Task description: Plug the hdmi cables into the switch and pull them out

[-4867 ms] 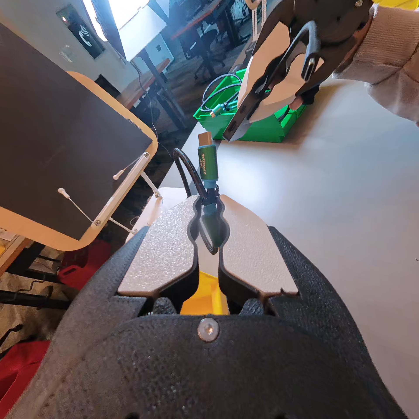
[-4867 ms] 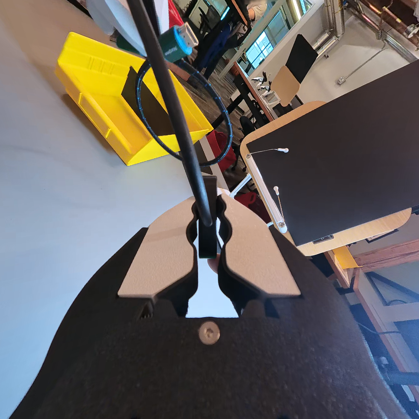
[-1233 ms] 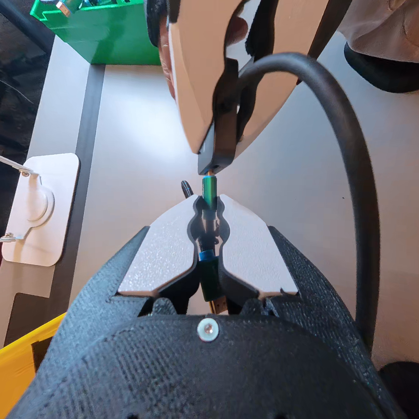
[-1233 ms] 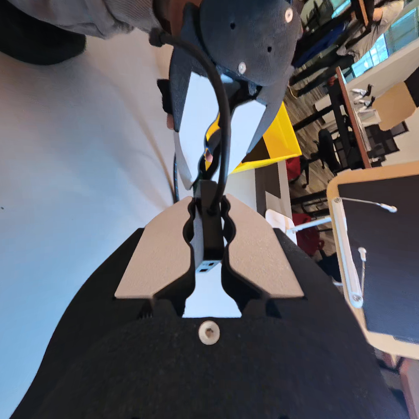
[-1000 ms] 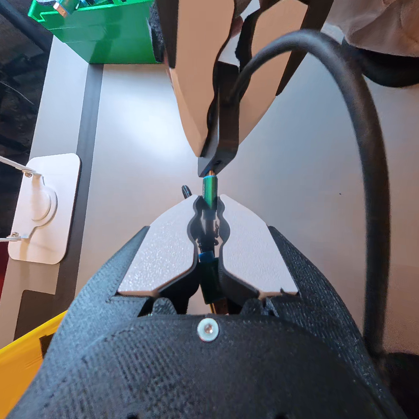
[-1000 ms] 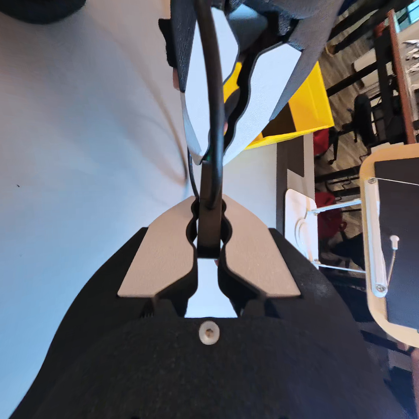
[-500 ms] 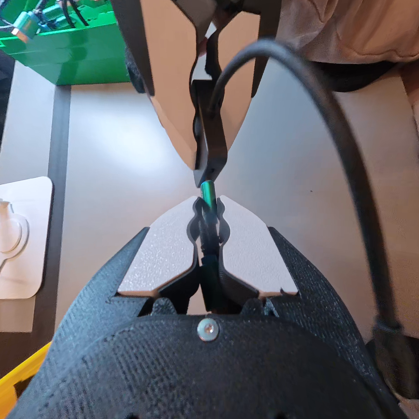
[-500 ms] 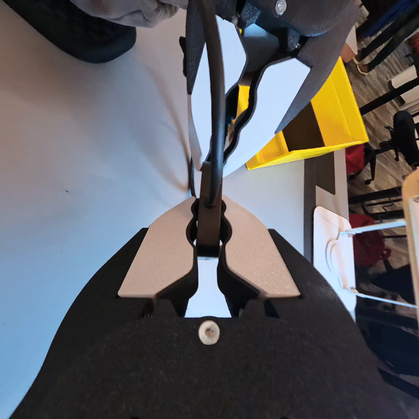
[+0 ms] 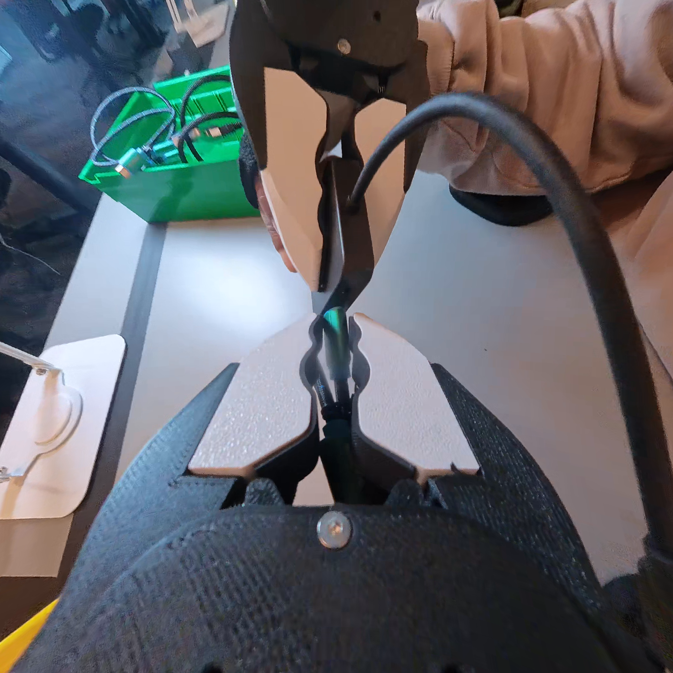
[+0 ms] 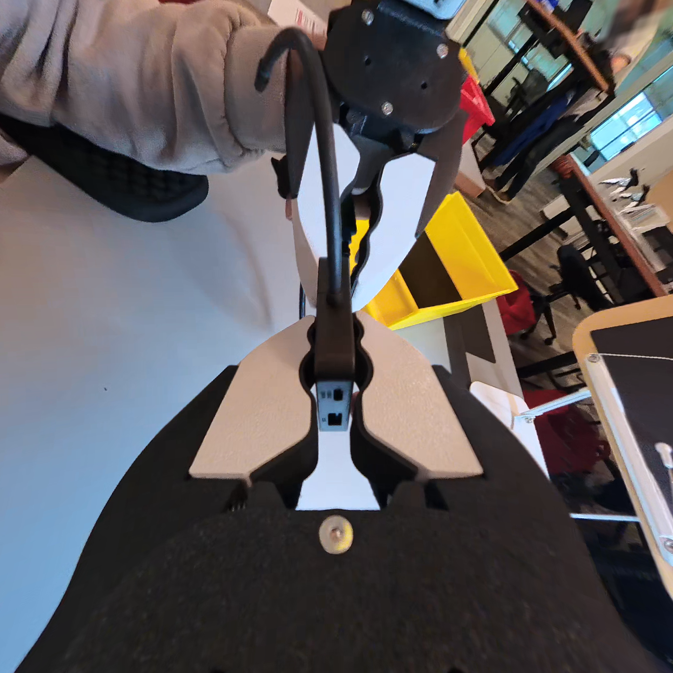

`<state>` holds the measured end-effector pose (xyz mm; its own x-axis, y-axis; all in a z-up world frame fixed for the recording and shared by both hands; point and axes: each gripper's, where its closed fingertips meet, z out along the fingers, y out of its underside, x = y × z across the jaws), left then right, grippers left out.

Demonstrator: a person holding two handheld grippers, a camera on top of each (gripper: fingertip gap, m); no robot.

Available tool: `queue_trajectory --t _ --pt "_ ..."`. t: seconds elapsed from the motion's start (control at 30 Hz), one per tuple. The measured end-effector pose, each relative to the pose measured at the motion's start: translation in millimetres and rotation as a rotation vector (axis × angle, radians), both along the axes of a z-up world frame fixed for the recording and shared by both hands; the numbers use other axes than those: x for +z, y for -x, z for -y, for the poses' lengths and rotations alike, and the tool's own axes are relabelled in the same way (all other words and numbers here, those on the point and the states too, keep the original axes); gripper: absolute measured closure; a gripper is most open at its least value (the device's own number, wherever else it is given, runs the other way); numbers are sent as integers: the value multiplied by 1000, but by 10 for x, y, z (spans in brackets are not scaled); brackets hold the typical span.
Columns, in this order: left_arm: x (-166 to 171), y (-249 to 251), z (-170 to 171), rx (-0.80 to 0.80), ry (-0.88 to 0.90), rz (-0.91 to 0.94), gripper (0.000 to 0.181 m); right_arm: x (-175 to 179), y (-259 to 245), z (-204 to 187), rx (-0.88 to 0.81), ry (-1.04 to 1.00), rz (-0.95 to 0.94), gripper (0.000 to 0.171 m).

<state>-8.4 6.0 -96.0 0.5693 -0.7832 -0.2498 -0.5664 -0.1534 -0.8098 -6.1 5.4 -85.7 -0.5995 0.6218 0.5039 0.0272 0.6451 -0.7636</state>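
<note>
HDMI cable's green plug [image 9: 335, 329] is pinched in the left gripper [image 9: 333, 358], its tip right at the black switch [image 10: 334, 349], which the right gripper [image 10: 333, 358] clamps above the counter [image 9: 473, 327]. Looks like insertion; next, square up and push straight.

Left gripper [image 9: 334, 329], black textured 3D-printed body with pale grey finger plates, fills the lower half of the left wrist view; jaws nearly closed, clamped on a green metallic HDMI plug [image 9: 335, 340] at the tips. Right gripper [image 10: 334, 329], same build, fills the lower half of the right wrist view; jaws pinched on a slim black switch box [image 10: 334, 349]. The two grippers face each other tip to tip: right one hangs down from the top centre of the left view, left one from the top centre of the right view. Beige sleeve [image 9: 546, 102] upper right in left view; grey sleeve [image 10: 127, 83] upper left in right view.
</note>
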Motion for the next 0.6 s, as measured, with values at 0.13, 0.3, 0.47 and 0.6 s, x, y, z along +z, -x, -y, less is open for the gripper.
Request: queue_trajectory --t 0.13,0.3,0.47,0.6 --pt "18 -16 -28 -7 -26 17 168 60 -29 -90 -23 24 -10 151" --pt "17 31 -55 4 -29 40 169 193 -43 -180 -86 -14 -59 146" --pt "2 19 -92 10 -43 36 170 287 -94 -166 -99 -20 -61 144" --pt "82 50 -145 39 -88 67 169 313 -148 -211 -106 -39 -55 155"
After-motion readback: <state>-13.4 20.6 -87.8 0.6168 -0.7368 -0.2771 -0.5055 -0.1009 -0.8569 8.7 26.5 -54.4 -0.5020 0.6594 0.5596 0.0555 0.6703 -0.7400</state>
